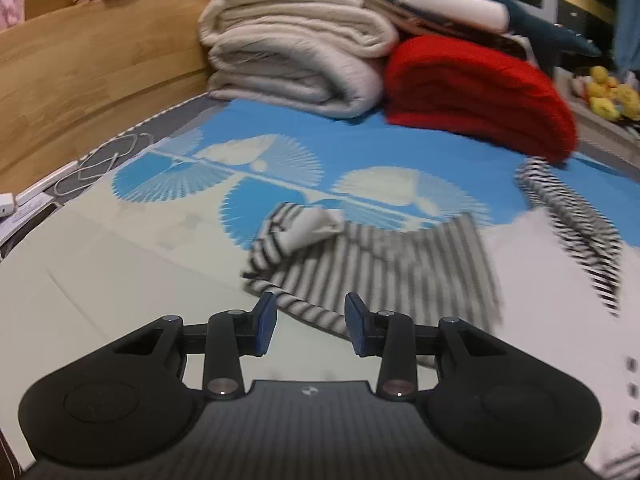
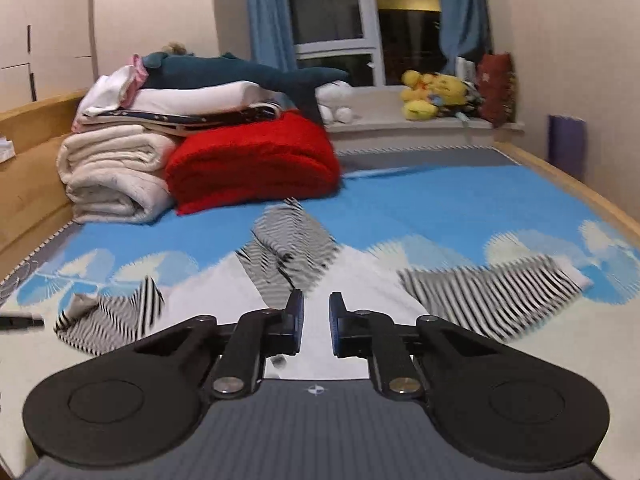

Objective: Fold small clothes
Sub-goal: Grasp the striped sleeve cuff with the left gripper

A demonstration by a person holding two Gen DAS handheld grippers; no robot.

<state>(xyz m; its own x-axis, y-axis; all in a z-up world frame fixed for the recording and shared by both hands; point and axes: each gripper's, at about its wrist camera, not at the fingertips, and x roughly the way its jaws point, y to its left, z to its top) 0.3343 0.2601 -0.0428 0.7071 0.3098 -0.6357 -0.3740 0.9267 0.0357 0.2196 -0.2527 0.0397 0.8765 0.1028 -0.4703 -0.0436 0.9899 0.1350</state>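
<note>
The bed (image 2: 460, 204) is the biggest thing here. Its cover is blue with white fan shapes, and the near part is pale. A wooden bed frame (image 1: 80, 60) runs along the left side.

At the far left of the bed sits a pile of folded cream blankets (image 2: 116, 172). A folded red blanket (image 2: 252, 160) lies just beside them on the right. A dark blue toy shark (image 2: 240, 74) rests on top of the pile.

The small striped shirt (image 1: 380, 264) lies spread out on the near part of the bed. It has black and white stripes and a plain white front (image 2: 224, 292). One sleeve is bunched up on the left, and the other sleeve (image 2: 488, 284) lies out to the right.

Yellow soft toys (image 2: 432, 92) sit on the far window ledge.

The left gripper (image 1: 310, 324) hangs just over the left sleeve's edge, with its jaws apart and holding nothing. The right gripper (image 2: 316, 322) hangs over the white front, with its jaws apart too.

No writing can be read. No boxes or baskets show.
</note>
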